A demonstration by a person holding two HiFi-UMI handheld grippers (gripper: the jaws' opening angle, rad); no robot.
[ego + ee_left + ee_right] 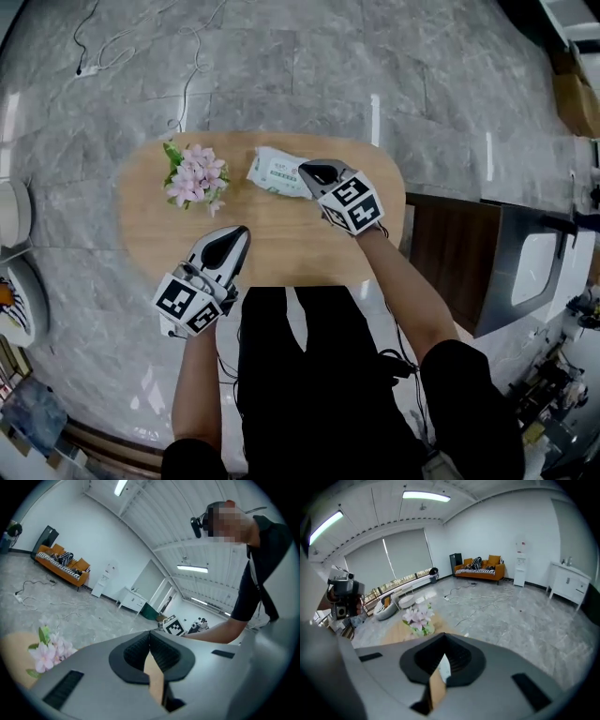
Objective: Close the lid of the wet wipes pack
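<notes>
The white, green-printed wet wipes pack (273, 172) lies flat on the oval light-wood table (281, 248). Its long axis runs left to right across the tabletop. Its right end meets the tip of the right gripper (309, 171), whose jaws are closed together and hold nothing. The left gripper (242, 232) hangs over bare table, well apart from the pack, with its jaws likewise closed and empty.
</notes>
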